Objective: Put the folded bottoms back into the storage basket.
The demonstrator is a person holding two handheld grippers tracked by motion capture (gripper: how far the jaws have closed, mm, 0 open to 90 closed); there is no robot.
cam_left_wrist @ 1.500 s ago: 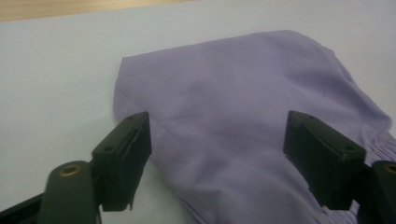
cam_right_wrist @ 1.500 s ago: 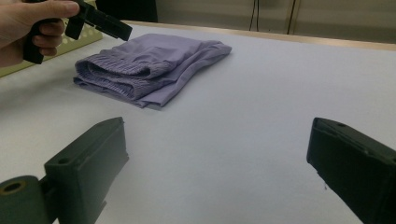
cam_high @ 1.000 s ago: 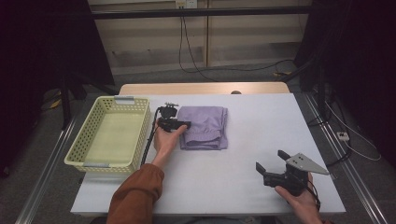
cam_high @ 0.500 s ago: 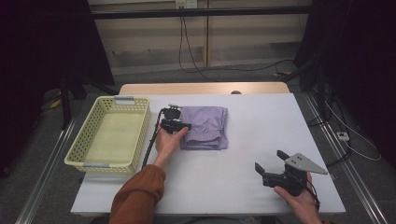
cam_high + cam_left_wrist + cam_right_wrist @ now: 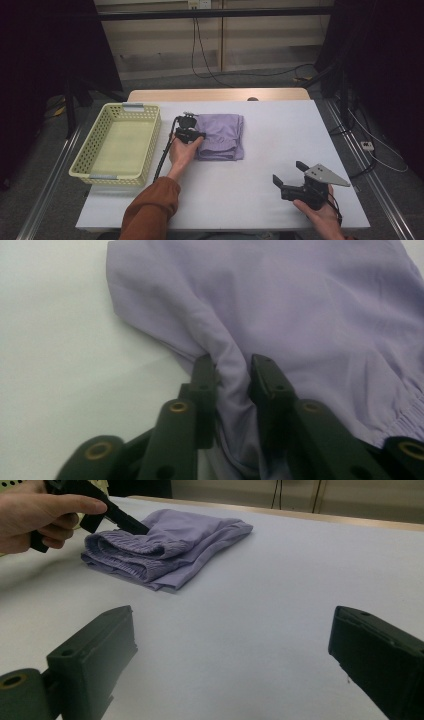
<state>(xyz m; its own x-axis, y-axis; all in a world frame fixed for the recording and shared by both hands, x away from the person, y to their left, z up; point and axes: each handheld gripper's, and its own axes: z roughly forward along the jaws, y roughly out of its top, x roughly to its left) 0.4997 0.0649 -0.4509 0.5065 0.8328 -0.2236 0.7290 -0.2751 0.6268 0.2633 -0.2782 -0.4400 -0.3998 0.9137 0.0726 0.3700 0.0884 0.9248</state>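
Left gripper (image 5: pixel 232 375) fingers closing, pinching purple cloth (image 5: pixel 222 136) edge | right gripper (image 5: pixel 291 179) spread (bare table (image 5: pixel 260 200) around)

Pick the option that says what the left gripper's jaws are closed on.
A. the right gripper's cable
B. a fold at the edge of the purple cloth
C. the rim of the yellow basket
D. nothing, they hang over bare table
B: in the left gripper view, the left gripper has a bunched ridge of the purple cloth pinched between its jaws, which have just been closing.
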